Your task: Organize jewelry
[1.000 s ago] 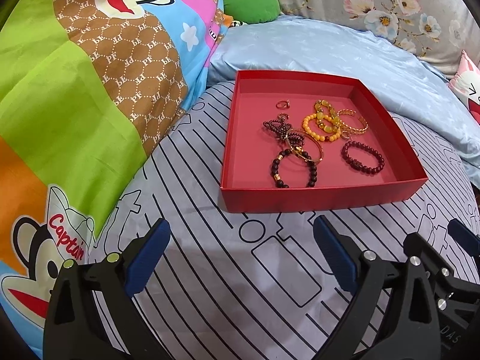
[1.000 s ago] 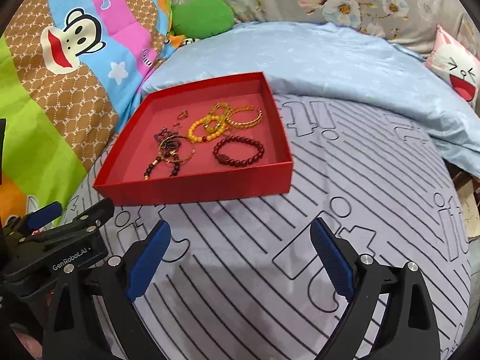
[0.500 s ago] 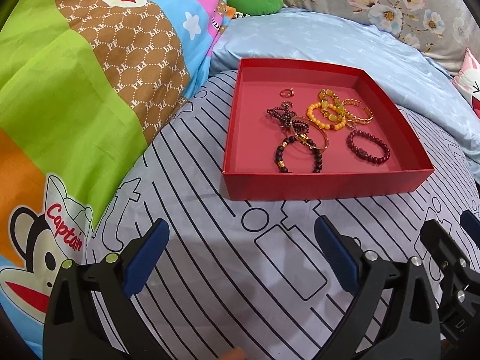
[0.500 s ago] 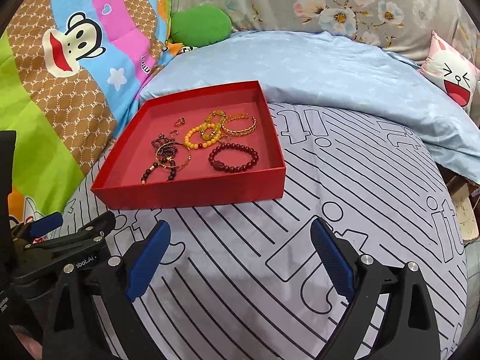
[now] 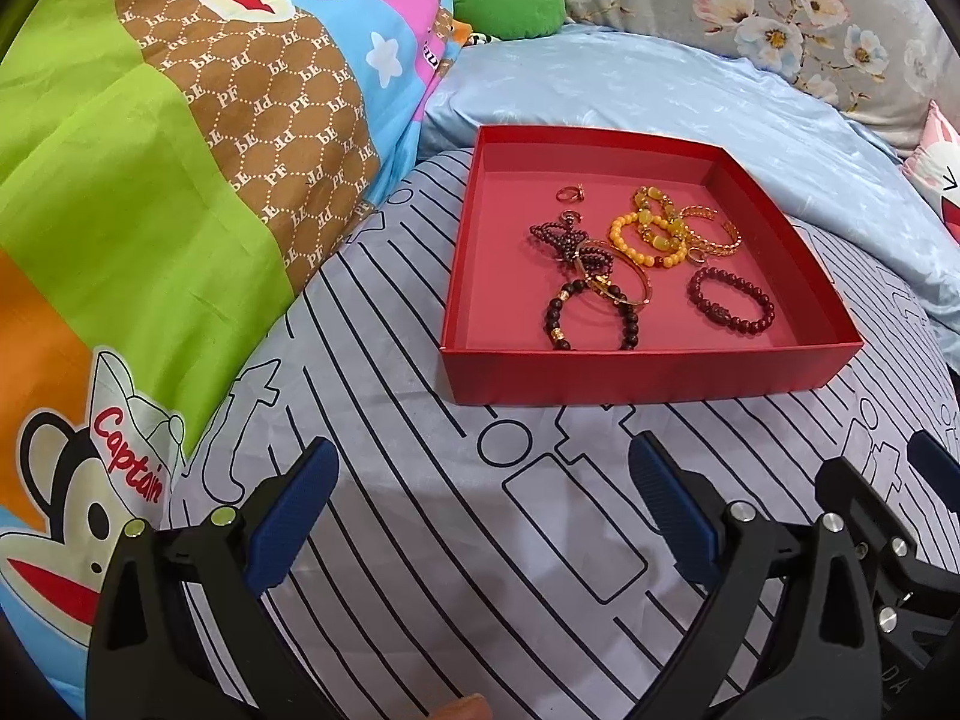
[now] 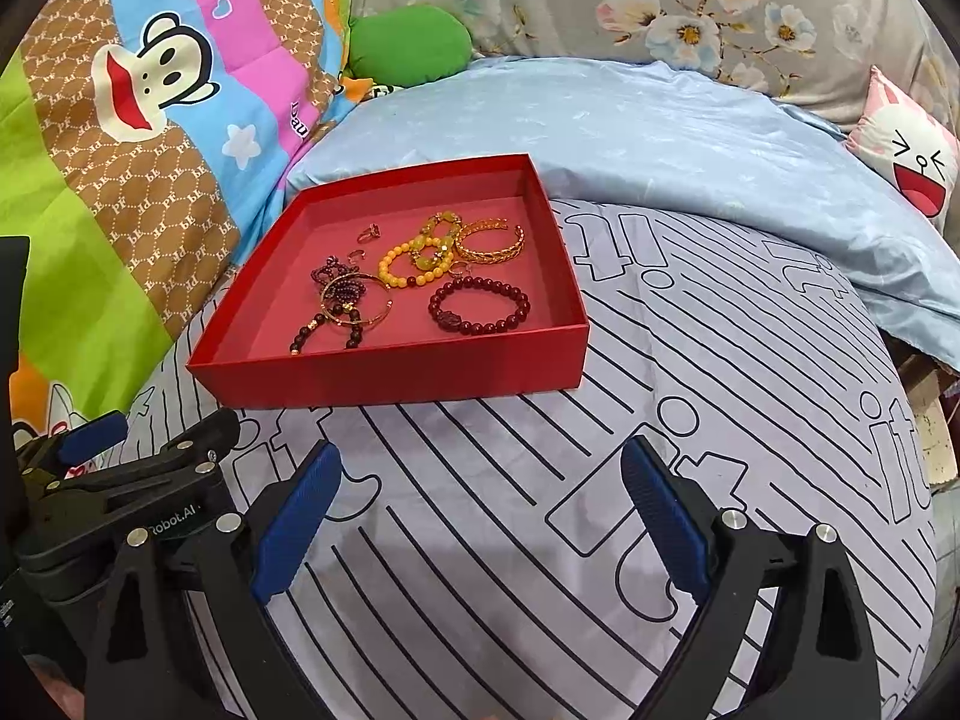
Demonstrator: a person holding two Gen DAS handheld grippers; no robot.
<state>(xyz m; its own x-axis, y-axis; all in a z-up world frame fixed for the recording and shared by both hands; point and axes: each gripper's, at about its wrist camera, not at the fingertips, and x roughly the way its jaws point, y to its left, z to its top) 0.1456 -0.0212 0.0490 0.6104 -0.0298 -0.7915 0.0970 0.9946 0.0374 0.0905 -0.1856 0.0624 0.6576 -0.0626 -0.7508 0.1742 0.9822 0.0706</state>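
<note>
Tray (image 6: pixel 384 381) on striped bedsheet (image 6: pixel 690 420)

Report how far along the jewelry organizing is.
Nothing looks sorted yet: bracelets and rings lie jumbled in the red tray, the yellow bead bracelet overlapping others. Nothing is in hand: the left claw and right claw are open, short of the tray. All the sorting remains.

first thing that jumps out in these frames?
The red tray on the striped bedsheet, holding a tangle of jewelry: a yellow bead bracelet mid-tray and a dark red bead bracelet lying apart near its front right corner. Next, the loud cartoon monkey quilt to the tray's left. Both the left gripper and the right gripper hang open, short of the tray.
</note>
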